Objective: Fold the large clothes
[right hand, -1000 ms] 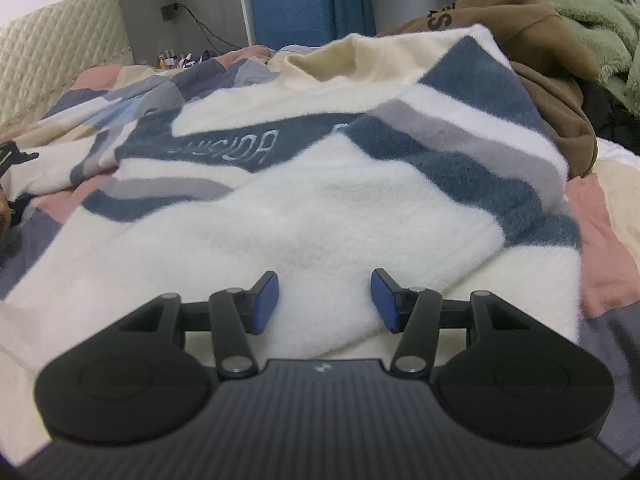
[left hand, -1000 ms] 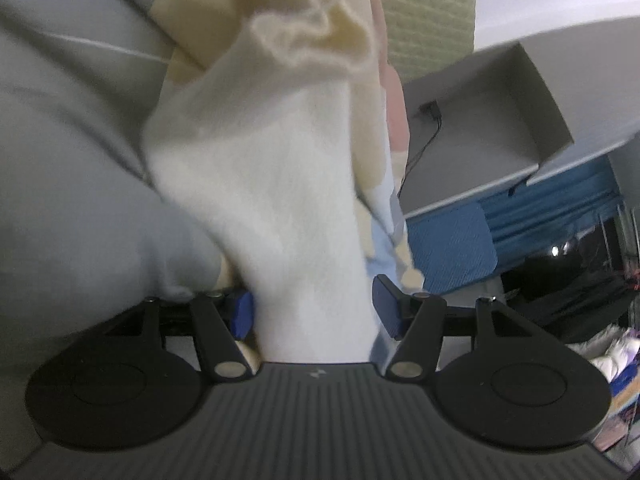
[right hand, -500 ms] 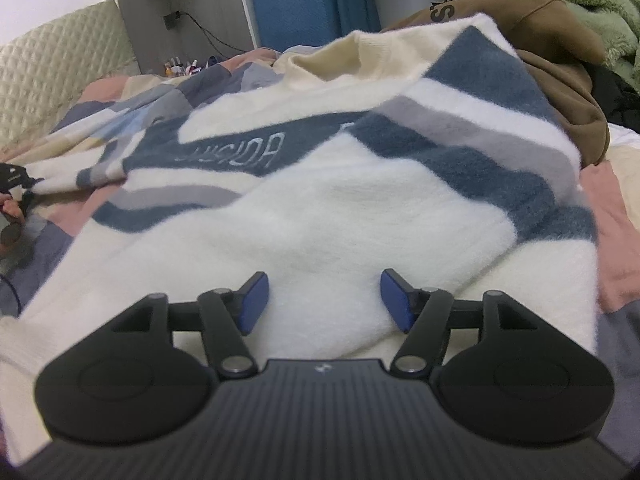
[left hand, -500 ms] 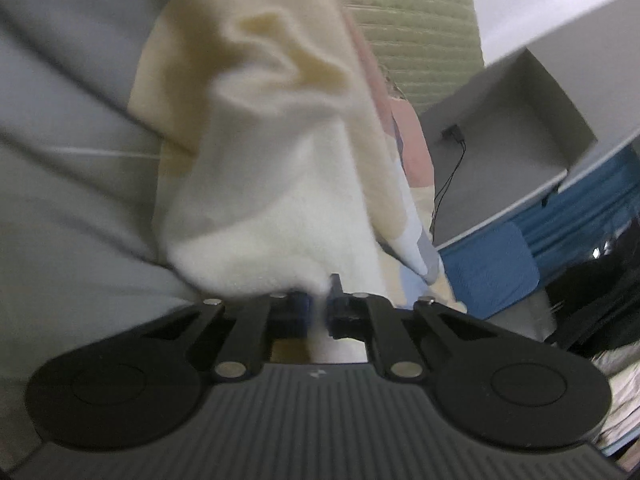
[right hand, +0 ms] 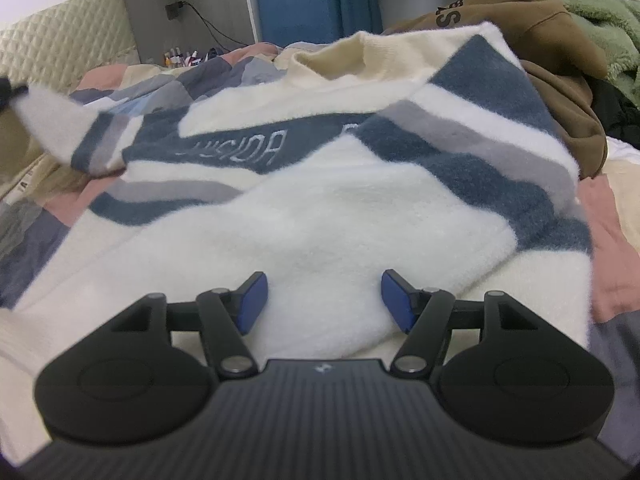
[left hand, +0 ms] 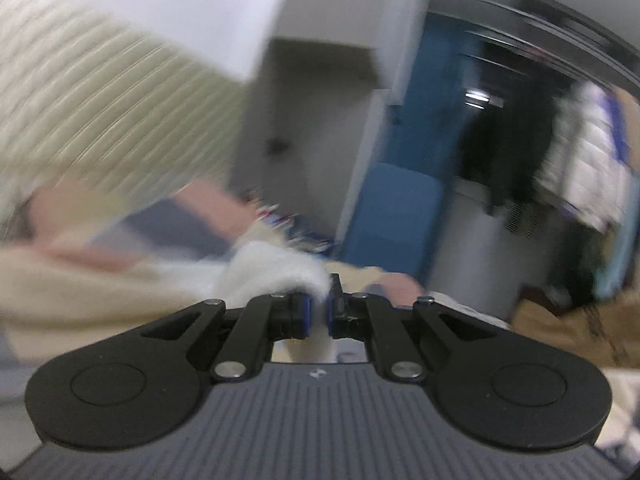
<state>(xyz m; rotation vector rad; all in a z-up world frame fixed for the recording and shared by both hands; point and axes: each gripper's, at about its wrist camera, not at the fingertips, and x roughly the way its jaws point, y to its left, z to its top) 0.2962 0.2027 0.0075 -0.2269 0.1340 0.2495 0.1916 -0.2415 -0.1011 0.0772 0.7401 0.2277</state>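
Note:
A large cream fleece sweater (right hand: 320,208) with navy and grey stripes and lettering lies spread on the bed in the right wrist view. Its left sleeve (right hand: 64,128) is lifted off the bed at the far left. My left gripper (left hand: 317,314) is shut on the white sleeve cuff (left hand: 276,272); that view is blurred by motion. My right gripper (right hand: 323,300) is open and empty, its blue pads just above the sweater's lower cream part.
A brown hoodie (right hand: 532,32) and a green fleece (right hand: 600,20) are piled at the back right. The patchwork bedspread (right hand: 608,216) shows around the sweater. A quilted headboard (right hand: 60,48), a grey cabinet (left hand: 312,152) and a blue cushion (right hand: 300,0) stand behind.
My left gripper closed on the sleeve cuff, then swung up and levelled out, lifting the sleeve. My right gripper stayed open and crept slightly forward over the sweater.

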